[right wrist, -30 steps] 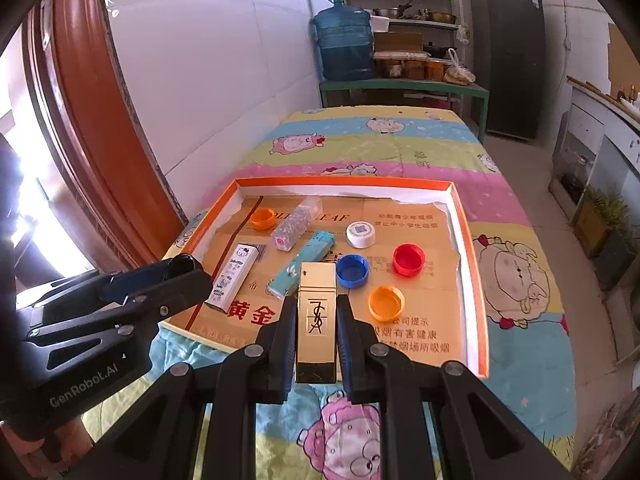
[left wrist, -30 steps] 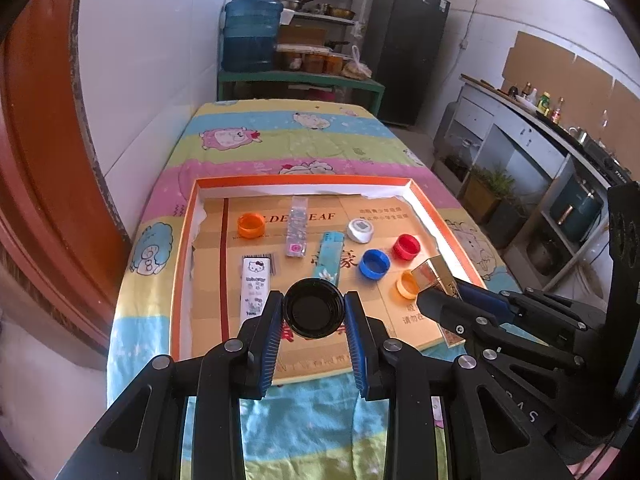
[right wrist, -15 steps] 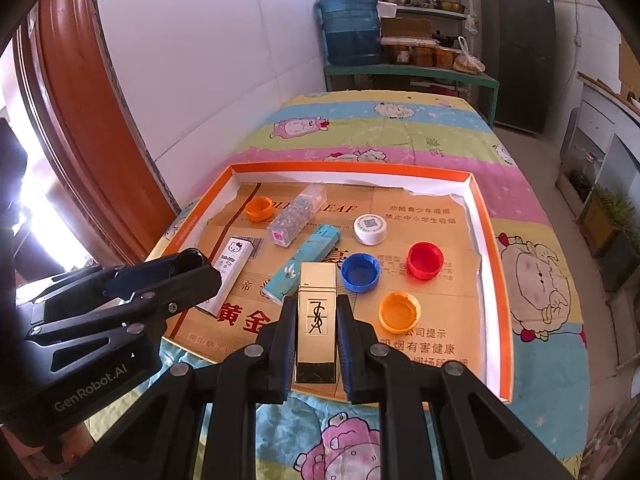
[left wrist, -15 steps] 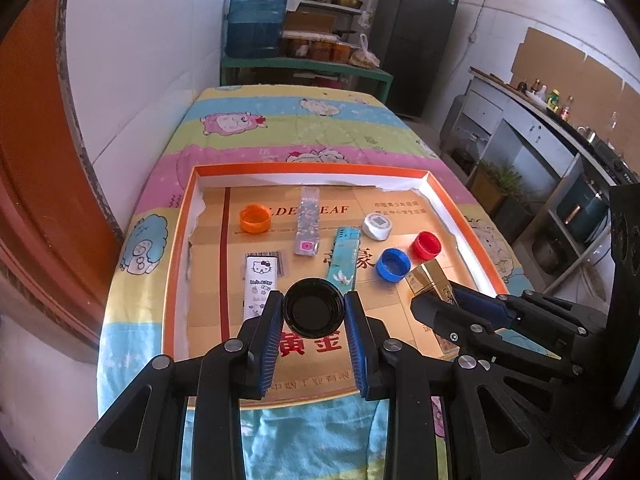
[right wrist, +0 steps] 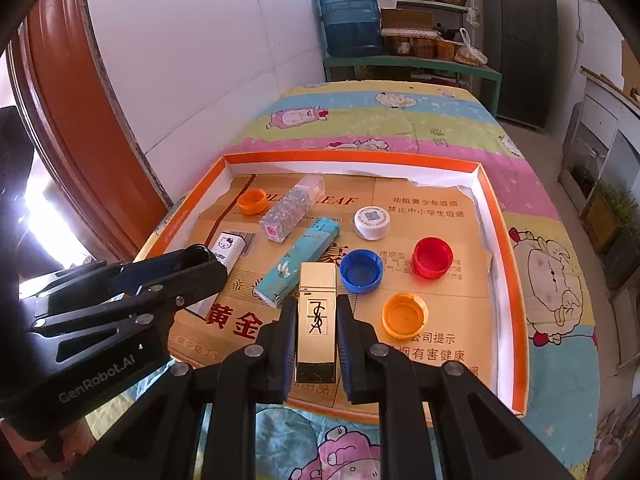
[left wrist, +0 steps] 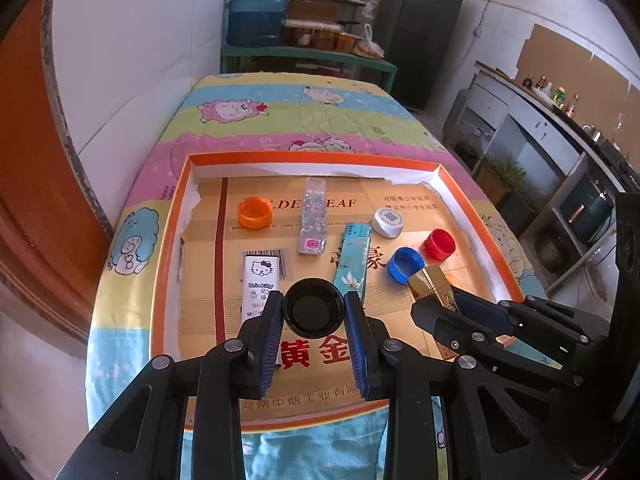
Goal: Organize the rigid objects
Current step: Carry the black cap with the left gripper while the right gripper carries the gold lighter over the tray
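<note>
My left gripper is shut on a black bottle cap, held over the near part of the orange-rimmed tray. My right gripper is shut on a gold lighter marked with a logo, above the tray's near edge. On the tray's cardboard floor lie an orange cap, a glittery clear lighter, a teal lighter, a Hello Kitty lighter, a white cap, a blue cap, a red cap and a second orange cap.
The tray sits on a table under a striped cartoon cloth. A white wall and a red-brown door frame stand at the left. Behind the table is a green shelf with a blue water jug; cabinets line the right.
Both grippers have come forward and down toward the tray with their loads; the tray and its items look larger and nearer. Neither grip has changed.
</note>
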The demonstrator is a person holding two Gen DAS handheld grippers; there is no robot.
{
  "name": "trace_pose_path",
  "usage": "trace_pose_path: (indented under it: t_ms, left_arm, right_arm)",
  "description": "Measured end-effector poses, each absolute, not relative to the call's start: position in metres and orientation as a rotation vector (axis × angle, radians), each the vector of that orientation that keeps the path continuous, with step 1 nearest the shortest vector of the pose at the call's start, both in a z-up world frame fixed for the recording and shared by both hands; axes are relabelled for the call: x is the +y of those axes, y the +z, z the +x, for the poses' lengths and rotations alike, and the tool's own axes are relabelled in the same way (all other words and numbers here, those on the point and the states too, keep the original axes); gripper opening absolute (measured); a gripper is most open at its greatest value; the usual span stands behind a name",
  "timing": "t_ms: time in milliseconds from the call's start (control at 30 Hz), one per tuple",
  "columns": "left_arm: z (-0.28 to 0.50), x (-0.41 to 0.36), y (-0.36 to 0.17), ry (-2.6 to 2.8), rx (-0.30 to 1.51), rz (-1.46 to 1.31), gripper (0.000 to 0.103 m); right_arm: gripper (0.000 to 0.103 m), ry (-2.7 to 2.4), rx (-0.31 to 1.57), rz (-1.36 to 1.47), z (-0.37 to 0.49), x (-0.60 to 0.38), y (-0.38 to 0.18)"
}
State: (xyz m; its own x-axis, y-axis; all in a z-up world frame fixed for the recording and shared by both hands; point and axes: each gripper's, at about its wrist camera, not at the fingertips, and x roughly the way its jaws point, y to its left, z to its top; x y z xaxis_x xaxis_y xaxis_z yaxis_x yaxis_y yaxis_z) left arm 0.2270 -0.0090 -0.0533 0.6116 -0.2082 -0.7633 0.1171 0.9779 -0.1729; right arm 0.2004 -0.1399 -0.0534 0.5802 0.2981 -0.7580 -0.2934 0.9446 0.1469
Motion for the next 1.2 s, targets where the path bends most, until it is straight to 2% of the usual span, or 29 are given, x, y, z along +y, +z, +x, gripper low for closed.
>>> trace_pose_path:
  t_ms: [1200]
  left_arm:
    - [0.250, -0.020, -0.081, -0.195, 0.950, -0.081, 0.031]
  right_arm:
    - [0.019, 0.332, 0.932, -0.013, 0.212, -0.140, -0.078]
